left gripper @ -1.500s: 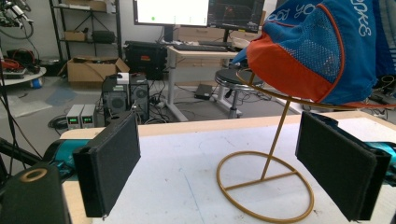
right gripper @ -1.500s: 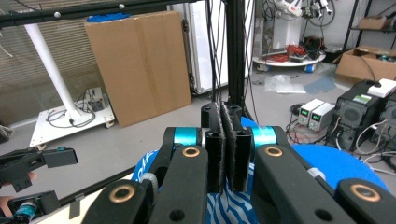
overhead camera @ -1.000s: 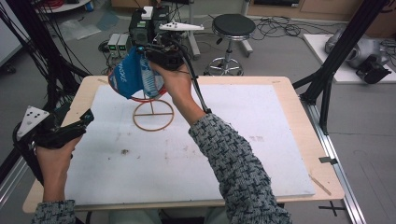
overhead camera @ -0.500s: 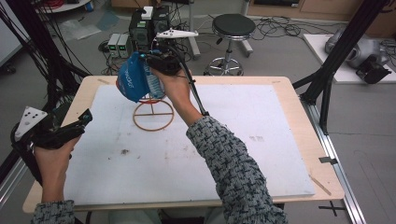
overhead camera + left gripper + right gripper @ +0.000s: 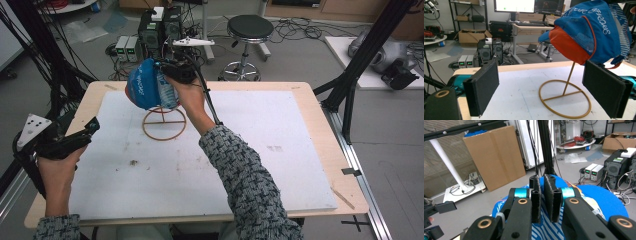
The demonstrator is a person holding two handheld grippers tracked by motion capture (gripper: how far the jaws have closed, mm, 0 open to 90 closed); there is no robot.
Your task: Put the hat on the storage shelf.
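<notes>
A blue cap with an orange underside is held over a gold wire stand at the back left of the white board. My right gripper is shut on the cap's striped fabric. In the right gripper view its jaws stand almost together over the blue cap. In the left gripper view the cap sits at the top of the stand's thin rod; contact cannot be told. My left gripper hovers open at the table's left edge, its pads wide apart with nothing between them.
The white board covers a wooden table. Behind the table stand computer cases and a black stool. Black frame posts rise at the right and left sides.
The right gripper has carried the cap a little to the right and up over the stand. The left gripper has stayed in place.
</notes>
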